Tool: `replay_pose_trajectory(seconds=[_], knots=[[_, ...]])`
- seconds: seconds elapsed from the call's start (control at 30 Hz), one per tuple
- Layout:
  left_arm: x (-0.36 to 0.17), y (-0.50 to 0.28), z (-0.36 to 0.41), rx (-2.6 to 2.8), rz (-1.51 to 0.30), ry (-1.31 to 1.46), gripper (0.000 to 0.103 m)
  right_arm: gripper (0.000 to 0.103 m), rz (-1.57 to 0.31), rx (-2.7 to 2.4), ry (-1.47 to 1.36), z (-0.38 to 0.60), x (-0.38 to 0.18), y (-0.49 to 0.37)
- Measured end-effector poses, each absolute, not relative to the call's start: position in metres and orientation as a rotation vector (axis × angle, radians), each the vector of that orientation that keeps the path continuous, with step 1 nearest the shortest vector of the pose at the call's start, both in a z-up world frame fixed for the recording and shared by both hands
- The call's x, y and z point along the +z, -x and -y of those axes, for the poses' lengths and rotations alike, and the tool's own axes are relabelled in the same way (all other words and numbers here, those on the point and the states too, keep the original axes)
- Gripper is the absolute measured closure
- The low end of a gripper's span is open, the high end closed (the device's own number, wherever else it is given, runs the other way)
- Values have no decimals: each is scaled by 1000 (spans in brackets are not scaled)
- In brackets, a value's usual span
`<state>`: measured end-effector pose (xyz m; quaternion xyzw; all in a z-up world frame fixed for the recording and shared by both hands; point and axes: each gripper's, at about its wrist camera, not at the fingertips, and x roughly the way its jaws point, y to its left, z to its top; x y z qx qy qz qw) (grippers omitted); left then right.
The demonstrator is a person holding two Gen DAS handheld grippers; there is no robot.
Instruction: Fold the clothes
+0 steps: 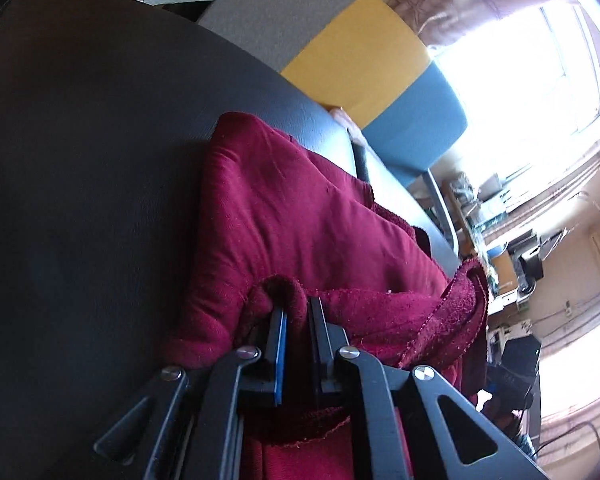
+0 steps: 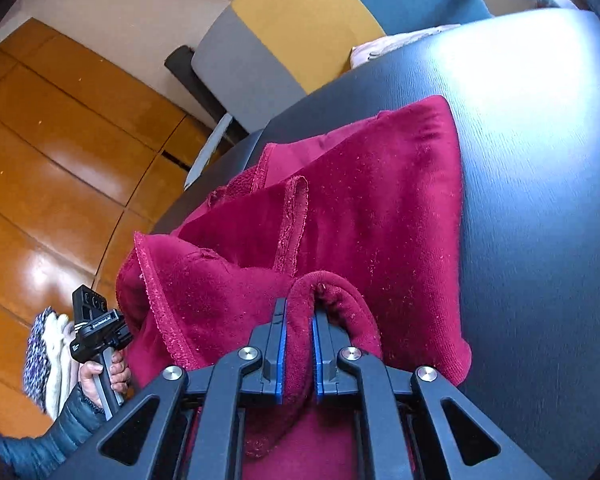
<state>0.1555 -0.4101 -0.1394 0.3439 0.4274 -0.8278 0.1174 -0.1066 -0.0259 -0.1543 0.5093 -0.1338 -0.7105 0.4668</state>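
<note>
- Two grippers, both clamped down on the same maroon garment (image 1: 300, 216), so neither one is free right now.
- The left gripper (image 1: 298, 312) has its jaws nearly closed, with a bunched fold of the fabric pinched between the blue-edged pads. Cloth spills out over the top of the fingers and hangs below them too.
- Same story for the right gripper (image 2: 300, 312): pinched tight on a thick rolled hem that loops up over the fingertips.
- Going outward, the rest of the garment lies ahead of both grippers on the dark tabletop (image 1: 80, 160), already doubled over on itself, fleecy inner side showing in the right wrist view.
- The key relation: the held edge is at the near side, and the garment's body stretches away from the jaws toward the far edge of the table, so the long axis runs roughly along where both grippers point.
- Neither hand looks nearer to it than the other; they seem to hold neighbouring corners of one edge.
- The person's left hand (image 2: 100, 376) shows in the right view, wrapped around its handle beside the hanging cloth.
- Beyond the table: a grey, yellow and blue chair (image 1: 340, 52) and a wooden floor (image 2: 60, 160).
</note>
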Motion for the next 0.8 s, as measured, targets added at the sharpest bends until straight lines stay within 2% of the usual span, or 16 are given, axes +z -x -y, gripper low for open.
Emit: replay_pose_trajectory(seconds=[0.1,0.17,0.27,0.33,0.5,0.6,0.7,0.8], knots=[[-131,-170,402,-2399,-1258,-1043,95,92,372,-1695,-1270,16,-154,95],[-126,-173,405,-2396,-1316,-1039,94,85,438,-1639,-1291,10,-154,92],[-119,-181,416,-2403,-1502,-938,94,73,544,-1589,-1250,1,-145,94],[-118,-181,422,-2389,-1628,-838,93,51,670,-1556,-1237,-4,-142,102],[-131,-176,441,-2219,-1858,-651,85,41,900,-1538,-1232,-8,-146,120],[-132,-180,449,-2170,-1821,-660,85,41,910,-1559,-1223,-9,-143,118],[-121,-183,446,-2238,-1646,-711,80,30,863,-1599,-1200,-13,-130,113],[-106,-186,442,-2305,-1411,-792,76,24,788,-1658,-1139,-28,-112,109]])
